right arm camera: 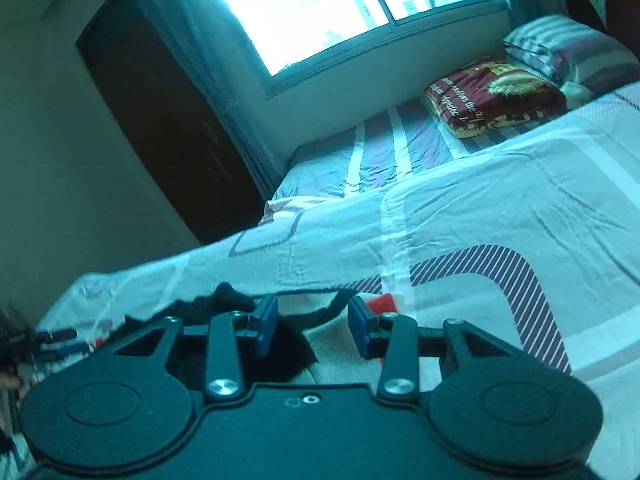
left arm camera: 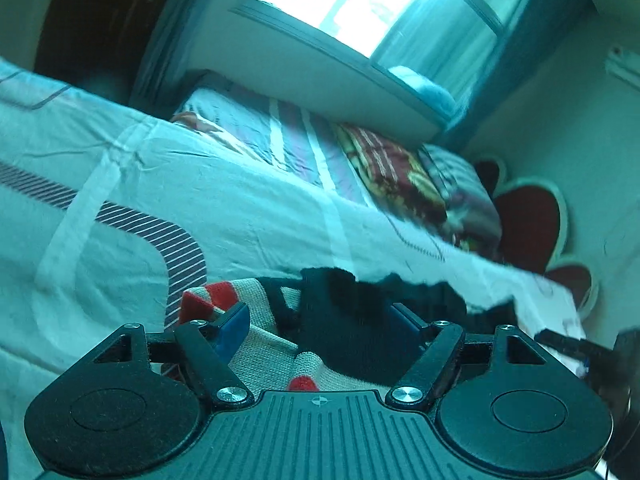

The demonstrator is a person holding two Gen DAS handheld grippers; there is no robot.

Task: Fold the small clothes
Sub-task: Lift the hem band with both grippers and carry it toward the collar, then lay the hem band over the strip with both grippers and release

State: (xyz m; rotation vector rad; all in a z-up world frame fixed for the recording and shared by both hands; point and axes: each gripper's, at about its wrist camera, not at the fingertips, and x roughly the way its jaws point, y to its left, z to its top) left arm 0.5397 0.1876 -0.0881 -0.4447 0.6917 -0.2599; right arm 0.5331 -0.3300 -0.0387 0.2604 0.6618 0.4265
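I have both the left gripper (left arm camera: 320, 320) and right gripper (right arm camera: 313, 326) released over the knitted garment (left arm camera: 264, 344) on the bed (left arm camera: 240, 208), folding apparently unfinished, tidying left.

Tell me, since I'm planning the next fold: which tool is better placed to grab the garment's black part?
Probably left. The left tool stands open with the black part directly between its pads. The right tool mostly faces beige knit, black cloth by its left pad only.

bright window (right arm camera: 296, 8), dark wooden door (right arm camera: 160, 104), pale wall (right arm camera: 48, 160), striped bed (right arm camera: 500, 208), red patterned pillow (right arm camera: 492, 96)
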